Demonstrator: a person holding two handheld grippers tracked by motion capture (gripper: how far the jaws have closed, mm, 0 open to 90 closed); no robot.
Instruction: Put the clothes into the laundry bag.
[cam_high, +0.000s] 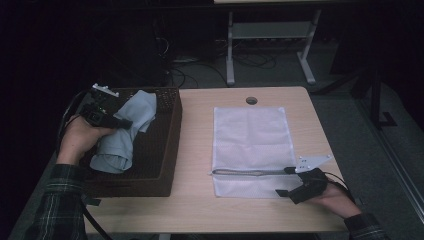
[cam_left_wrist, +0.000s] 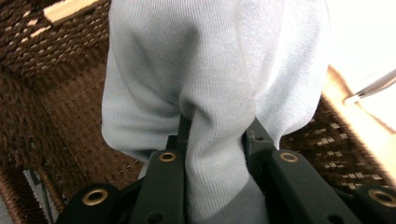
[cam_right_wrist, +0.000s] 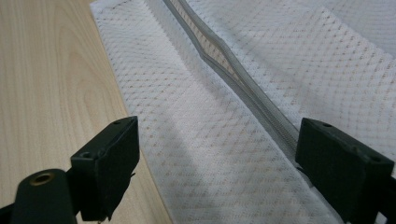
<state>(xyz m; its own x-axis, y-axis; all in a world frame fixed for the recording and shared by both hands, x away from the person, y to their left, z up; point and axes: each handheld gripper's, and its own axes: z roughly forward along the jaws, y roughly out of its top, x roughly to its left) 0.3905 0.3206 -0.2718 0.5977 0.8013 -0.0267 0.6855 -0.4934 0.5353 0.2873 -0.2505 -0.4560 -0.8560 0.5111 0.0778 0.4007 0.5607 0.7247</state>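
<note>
A pale blue-grey knit garment (cam_high: 131, 131) hangs out of a dark brown wicker basket (cam_high: 170, 150) at the table's left. My left gripper (cam_high: 125, 122) is shut on a bunched fold of it. In the left gripper view the cloth (cam_left_wrist: 210, 60) is pinched between the jaws of that gripper (cam_left_wrist: 217, 135), with the basket's weave (cam_left_wrist: 56, 93) behind. A white mesh bag (cam_high: 250, 135) lies flat on the right half, its grey zipper (cam_high: 250, 172) partly parted. My right gripper (cam_high: 285, 181) stands open at the zipper's right end. In its own view the gripper (cam_right_wrist: 229, 158) straddles mesh (cam_right_wrist: 196, 140) below the zipper (cam_right_wrist: 243, 88).
The light wooden table (cam_high: 195, 200) has bare room between basket and bag and along the front edge. A round cable hole (cam_high: 251, 100) sits near the far edge. Beyond the table stand a desk frame's white legs (cam_high: 230, 55) and cables on a dark floor.
</note>
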